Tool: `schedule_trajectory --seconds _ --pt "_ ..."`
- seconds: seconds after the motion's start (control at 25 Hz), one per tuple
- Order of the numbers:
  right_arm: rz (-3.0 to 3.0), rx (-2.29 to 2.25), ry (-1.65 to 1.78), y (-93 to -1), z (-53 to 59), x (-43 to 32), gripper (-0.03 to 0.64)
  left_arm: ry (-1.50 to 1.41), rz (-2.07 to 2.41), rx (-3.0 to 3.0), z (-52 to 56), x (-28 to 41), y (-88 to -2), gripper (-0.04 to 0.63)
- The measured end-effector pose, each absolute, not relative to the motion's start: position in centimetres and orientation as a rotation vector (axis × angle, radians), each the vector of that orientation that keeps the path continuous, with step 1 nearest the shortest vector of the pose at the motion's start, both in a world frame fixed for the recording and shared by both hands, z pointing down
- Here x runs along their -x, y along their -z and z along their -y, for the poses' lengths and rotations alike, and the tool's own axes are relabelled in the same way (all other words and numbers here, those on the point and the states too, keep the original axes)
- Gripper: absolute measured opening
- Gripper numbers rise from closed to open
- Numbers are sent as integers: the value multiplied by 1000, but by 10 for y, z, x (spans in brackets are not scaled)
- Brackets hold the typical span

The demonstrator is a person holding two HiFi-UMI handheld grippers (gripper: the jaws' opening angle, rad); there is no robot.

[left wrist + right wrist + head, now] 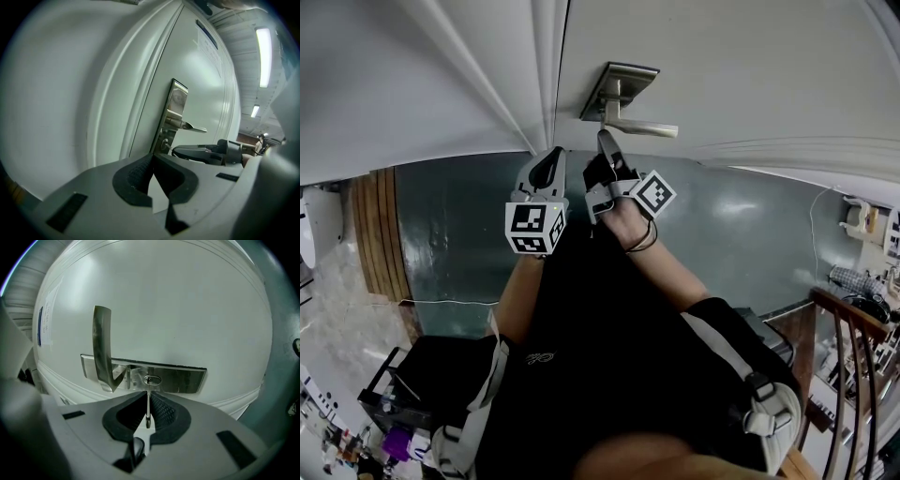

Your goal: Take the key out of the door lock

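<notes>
On the white door [750, 66] sits a metal lock plate [622, 82] with a lever handle [647, 128]. In the right gripper view the keyhole [151, 379] lies just above my right gripper [148, 397]. That gripper is shut on the thin key [148, 411], seen edge-on between the pads. The left gripper view shows the key [167, 146] reaching from the right gripper's tips [180, 151] to the lock cylinder. My left gripper [551, 161] hovers just left of the lock, shut with nothing in it [153, 159].
The door frame and white wall [394, 75] stand left of the lock. Below is green floor [459, 234] with a wooden strip [380, 234] at the left. A wooden railing [848, 375] and cluttered items are at the right; a dark bag [403, 384] lies lower left.
</notes>
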State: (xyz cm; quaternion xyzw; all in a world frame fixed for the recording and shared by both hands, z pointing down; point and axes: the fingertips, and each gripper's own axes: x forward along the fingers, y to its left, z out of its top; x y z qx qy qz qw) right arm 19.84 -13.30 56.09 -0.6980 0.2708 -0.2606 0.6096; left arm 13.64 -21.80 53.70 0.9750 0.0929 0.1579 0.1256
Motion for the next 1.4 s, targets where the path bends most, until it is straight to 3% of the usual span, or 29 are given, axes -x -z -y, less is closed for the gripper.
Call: schedule_trajectory --seconds 0.72,1.4 --pt "-1008 1831 851 -568 131 -161 29 -467 -7 -2822 202 -118 -547 23" --pt "-1819 2002 975 -572 129 -83 31 -479 499 -2753 170 -40 -555 23"
